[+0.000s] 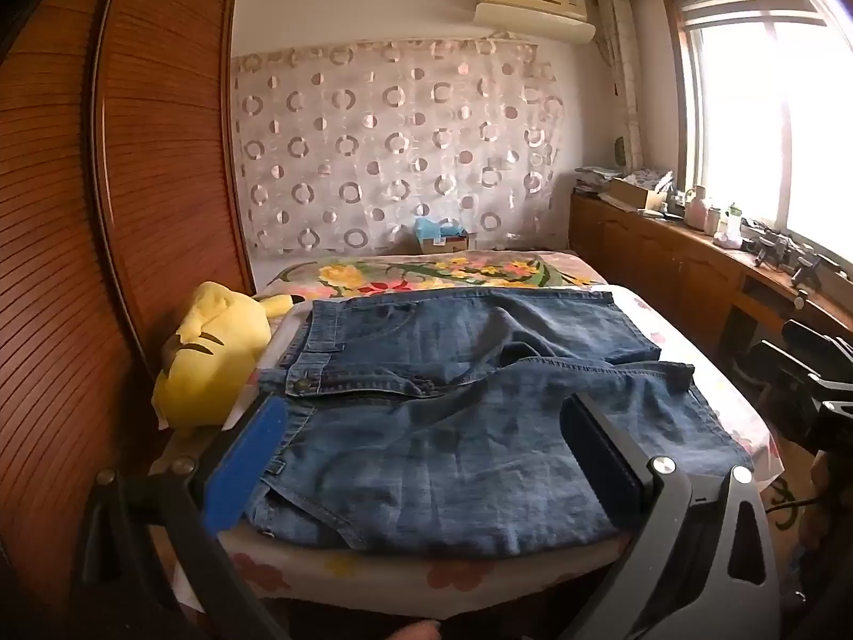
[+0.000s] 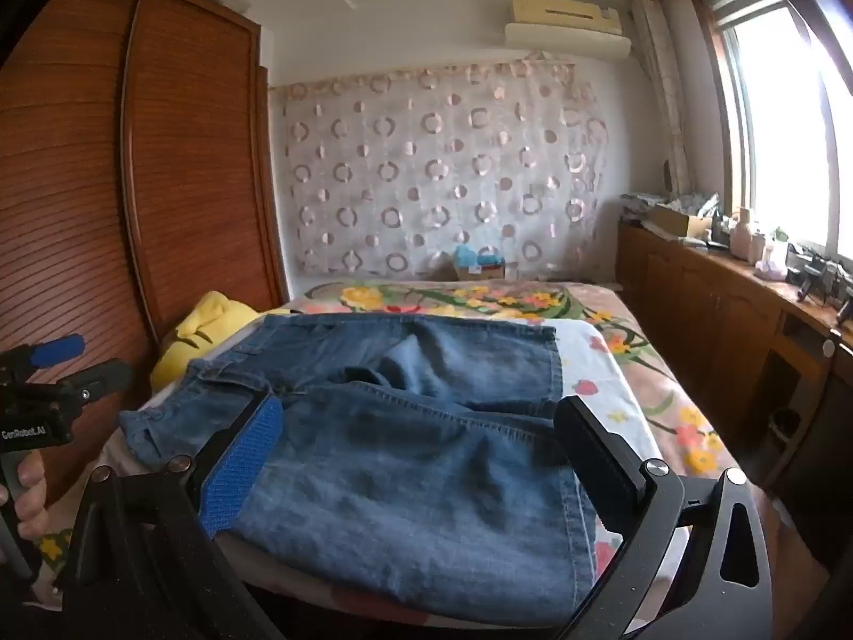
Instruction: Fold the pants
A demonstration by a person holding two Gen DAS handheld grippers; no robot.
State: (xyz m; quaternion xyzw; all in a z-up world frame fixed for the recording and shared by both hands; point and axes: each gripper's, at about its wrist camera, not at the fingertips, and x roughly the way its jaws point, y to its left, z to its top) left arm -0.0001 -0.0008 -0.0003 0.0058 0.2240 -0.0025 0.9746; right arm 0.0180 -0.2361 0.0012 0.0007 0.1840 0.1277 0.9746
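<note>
Jeans (image 1: pixel 453 426) lie ahead of both wide-open grippers, left (image 1: pixel 421 458) and right (image 2: pixel 421 458); denim seems heavy, limp: pinch the stiffer hems.

One line of lettering can be read: "GenRobot.AI", in white on the black body of the left claw (image 2: pixel 80 360), seen at the left edge of the right wrist view above the hand (image 2: pixel 26 485) that grips its handle; the final letters are soft and partly blurred; the box (image 2: pixel 480 266) at the far end of the bed carries printing too small to make out; nothing legible shows in the left wrist view.
</note>
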